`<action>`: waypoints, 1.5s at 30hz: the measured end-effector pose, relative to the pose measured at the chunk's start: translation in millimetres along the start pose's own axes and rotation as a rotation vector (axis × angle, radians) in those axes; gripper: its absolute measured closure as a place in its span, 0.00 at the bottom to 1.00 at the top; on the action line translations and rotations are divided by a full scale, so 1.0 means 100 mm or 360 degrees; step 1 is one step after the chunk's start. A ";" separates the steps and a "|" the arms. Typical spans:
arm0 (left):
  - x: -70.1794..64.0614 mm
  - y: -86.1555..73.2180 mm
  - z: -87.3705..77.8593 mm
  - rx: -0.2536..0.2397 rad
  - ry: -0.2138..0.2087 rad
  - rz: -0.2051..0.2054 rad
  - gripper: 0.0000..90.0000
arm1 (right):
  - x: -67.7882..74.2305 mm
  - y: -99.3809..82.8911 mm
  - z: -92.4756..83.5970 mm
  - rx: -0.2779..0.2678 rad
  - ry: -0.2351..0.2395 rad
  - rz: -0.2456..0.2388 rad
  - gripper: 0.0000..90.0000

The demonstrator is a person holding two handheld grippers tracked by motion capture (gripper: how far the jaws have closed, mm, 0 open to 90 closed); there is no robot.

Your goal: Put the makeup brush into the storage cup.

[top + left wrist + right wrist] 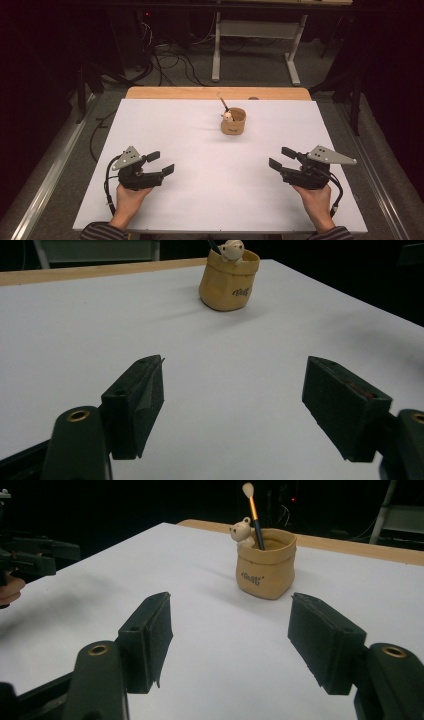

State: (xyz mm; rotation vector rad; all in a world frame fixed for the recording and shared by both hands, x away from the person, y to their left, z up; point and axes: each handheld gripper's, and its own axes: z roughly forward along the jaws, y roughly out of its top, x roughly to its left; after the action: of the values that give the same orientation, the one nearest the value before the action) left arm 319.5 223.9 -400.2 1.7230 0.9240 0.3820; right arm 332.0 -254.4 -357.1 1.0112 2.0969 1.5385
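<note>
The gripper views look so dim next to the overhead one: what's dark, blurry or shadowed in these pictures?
High view: the white table is evenly lit and the floor behind is murky. Left gripper view: the tan pot casts a soft shadow, and the near black tongs are slightly soft. Right gripper view: the background is near black, and the brush stands out sharply.

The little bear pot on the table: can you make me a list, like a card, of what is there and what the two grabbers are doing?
pot: tan pouch-like holder, upright, far middle of the white table
inside it: a small bear figure at the rim, and a brush standing up
left gripper: jaws open, nothing between them, apart from the pot
right gripper: jaws open, nothing between them, apart from the pot
both point: toward the pot
</note>
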 end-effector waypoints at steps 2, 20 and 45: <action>0.00 0.00 0.00 0.0001 0.0000 -0.0003 0.28 | 0.00 -0.02 0.01 0.0007 0.0003 0.0001 0.40; 0.00 0.00 0.00 0.0003 -0.0006 0.0002 0.28 | -0.02 -0.19 0.03 0.0027 0.0009 0.0058 0.40; 0.00 0.00 0.00 -0.0001 0.0001 -0.0004 0.28 | -0.09 -0.34 0.11 0.0087 -0.0037 0.0075 0.40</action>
State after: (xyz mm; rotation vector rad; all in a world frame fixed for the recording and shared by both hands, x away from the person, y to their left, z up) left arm 319.7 223.7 -400.4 1.7210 0.9261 0.3810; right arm 333.9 -259.0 -393.3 1.1000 2.1244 1.4914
